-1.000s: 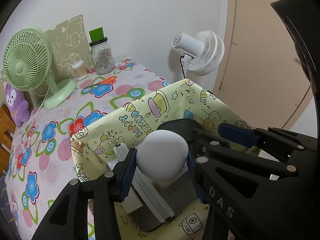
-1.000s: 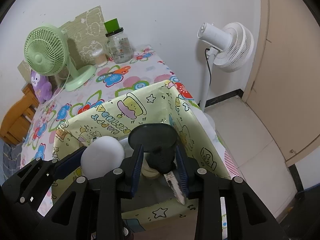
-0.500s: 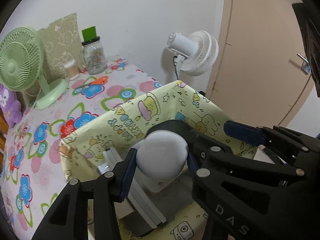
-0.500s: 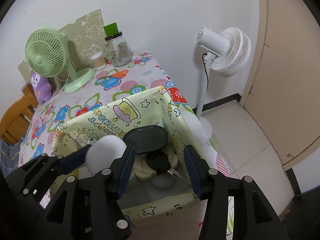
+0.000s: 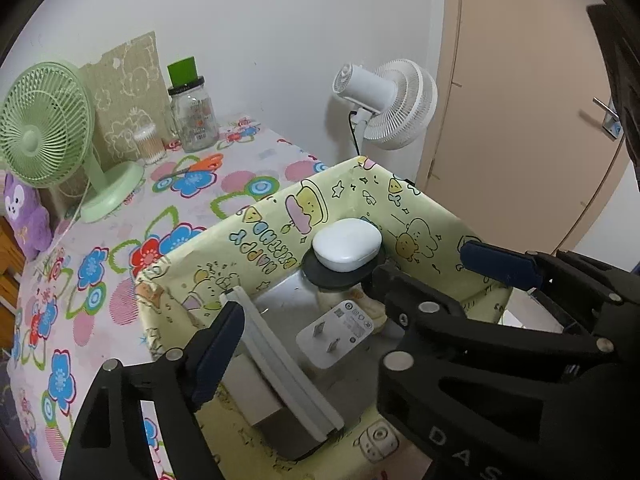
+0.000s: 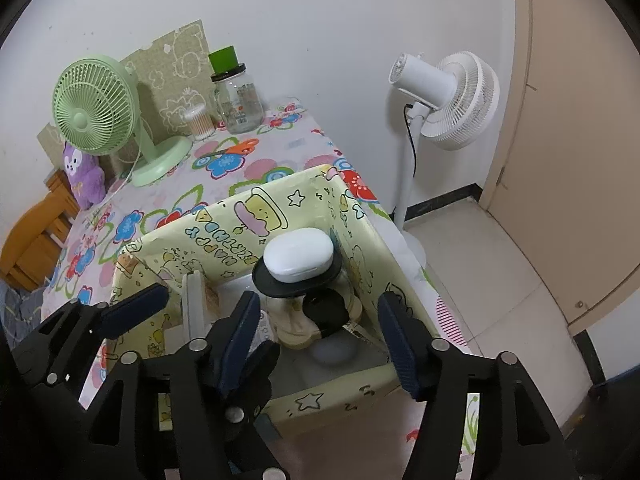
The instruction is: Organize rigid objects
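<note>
Left wrist view first: the left gripper [image 5: 344, 328] hangs over the yellow cartoon-print box [image 5: 256, 236], its jaws opening with nothing pressed between the blue pads. One pad sits low at the near left wall of the box; the other is hidden behind the right gripper's frame, which crosses the lower right of the view. The white oval case [image 5: 346, 244] lies beyond the fingertips, resting on the black round lid [image 5: 340, 276] toward the far corner of the box, apart from both pads. Nearer the tongs, a white plug adapter [image 5: 334, 338] lies on the box floor, and a flat white-edged block [image 5: 280, 364] leans along the left side.

Right wrist view: the right gripper [image 6: 320, 340] also stands over the box [image 6: 320, 396], jaws opening, pads well apart and holding nothing. The white oval case [image 6: 299, 260] sits on the black round lid [image 6: 296, 284], ahead of and above the gap between the pads, touching neither. Under the lid a cream and black object is partly hidden. The left gripper's blue pad [image 6: 134, 310] shows at the lower left. On the flowered tablecloth [image 6: 240, 168] behind stand a green desk fan [image 6: 96, 108] and a glass jar [image 6: 240, 100].
</note>
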`<control>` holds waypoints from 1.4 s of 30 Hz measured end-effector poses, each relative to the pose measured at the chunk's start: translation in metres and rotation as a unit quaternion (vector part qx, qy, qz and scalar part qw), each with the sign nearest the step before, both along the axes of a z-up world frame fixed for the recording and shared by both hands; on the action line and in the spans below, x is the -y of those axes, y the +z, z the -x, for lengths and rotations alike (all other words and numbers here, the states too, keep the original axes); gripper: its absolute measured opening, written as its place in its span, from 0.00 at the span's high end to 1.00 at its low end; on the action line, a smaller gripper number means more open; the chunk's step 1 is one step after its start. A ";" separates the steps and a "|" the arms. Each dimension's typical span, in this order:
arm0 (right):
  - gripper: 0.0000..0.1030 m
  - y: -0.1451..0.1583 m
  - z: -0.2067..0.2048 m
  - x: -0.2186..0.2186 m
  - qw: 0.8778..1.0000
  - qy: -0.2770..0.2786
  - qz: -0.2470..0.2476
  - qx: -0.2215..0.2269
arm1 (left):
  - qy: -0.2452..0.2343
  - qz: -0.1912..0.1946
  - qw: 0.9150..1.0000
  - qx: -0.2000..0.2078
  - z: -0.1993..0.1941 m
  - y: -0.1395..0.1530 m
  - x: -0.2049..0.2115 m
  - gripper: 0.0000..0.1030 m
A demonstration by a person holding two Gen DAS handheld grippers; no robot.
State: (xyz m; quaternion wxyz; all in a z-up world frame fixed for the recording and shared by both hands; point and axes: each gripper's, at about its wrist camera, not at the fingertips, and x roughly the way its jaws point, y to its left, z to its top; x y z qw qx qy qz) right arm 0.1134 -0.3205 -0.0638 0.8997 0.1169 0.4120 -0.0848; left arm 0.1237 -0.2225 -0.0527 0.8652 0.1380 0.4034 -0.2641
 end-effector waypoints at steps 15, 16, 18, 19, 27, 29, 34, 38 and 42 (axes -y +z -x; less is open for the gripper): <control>0.20 0.014 0.014 -0.044 0.999 0.025 0.017 0.027 | 0.029 -0.006 0.999 0.028 0.019 0.014 -0.041 0.11; 0.20 0.014 0.015 -0.047 0.999 0.026 0.017 0.028 | 0.032 -0.006 0.999 0.029 0.020 0.014 -0.045 0.11; 0.19 0.015 0.017 -0.053 0.999 0.029 0.020 0.030 | 0.038 -0.005 0.999 0.030 0.022 0.015 -0.052 0.11; 0.18 0.015 0.018 -0.056 0.999 0.032 0.021 0.032 | 0.041 -0.005 0.999 0.030 0.024 0.015 -0.056 0.11; 0.17 0.018 0.023 -0.082 0.998 0.050 0.023 0.041 | 0.070 -0.001 0.997 0.038 0.028 0.017 -0.083 0.04; 0.17 0.020 0.025 -0.089 0.997 0.054 0.027 0.044 | 0.076 0.003 0.996 0.037 0.029 0.017 -0.091 0.04; 0.17 0.023 0.030 -0.106 0.996 0.067 0.035 0.052 | 0.094 0.009 0.995 0.042 0.034 0.020 -0.109 0.03; 0.17 0.025 0.033 -0.120 0.995 0.078 0.040 0.057 | 0.114 0.014 0.992 0.045 0.039 0.022 -0.128 0.03; 0.16 0.026 0.036 -0.134 0.993 0.091 0.045 0.060 | 0.135 0.019 0.989 0.049 0.043 0.023 -0.148 0.03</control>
